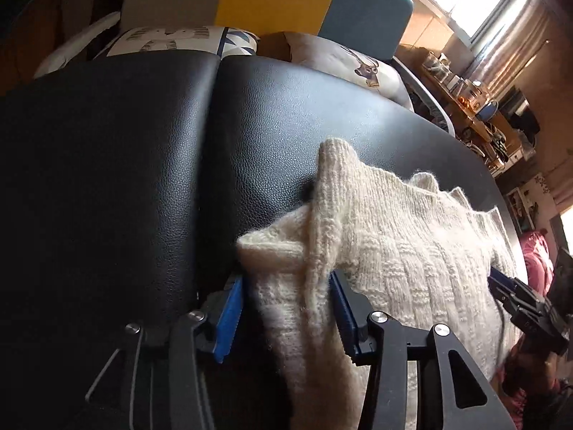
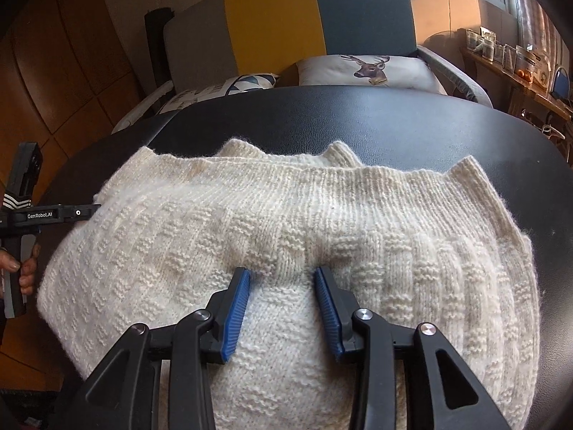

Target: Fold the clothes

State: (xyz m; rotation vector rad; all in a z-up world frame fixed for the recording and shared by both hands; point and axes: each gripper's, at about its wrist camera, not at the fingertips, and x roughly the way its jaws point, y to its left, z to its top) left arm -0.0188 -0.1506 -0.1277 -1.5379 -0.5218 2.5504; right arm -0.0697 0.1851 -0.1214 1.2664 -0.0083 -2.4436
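Left wrist view
- Left gripper: jaws wide apart, straddling a raised ridge of the cream knit sweater; the blue pads do not pinch it.
- Sweater from this gripper: its end edge lies between the fingers, and the body runs off to the right.
- Right gripper: seen at the far right edge, over the sweater's other part.
- Surface: black leather-look tabletop, with a seam down it.

Right wrist view
- Right gripper: jaws wide, fingertips pressed down into the knit mid-panel, gripping nothing.
- Sweater: flat, long axis left to right, ribbed hem on the far side.
- Left gripper: at the sweater's left end, held by a hand.
- Judgement: each arm has its own half; a fold probably needs an edge grasped first.
- Room: deer-print cushion on a yellow-and-teal sofa beyond the table.
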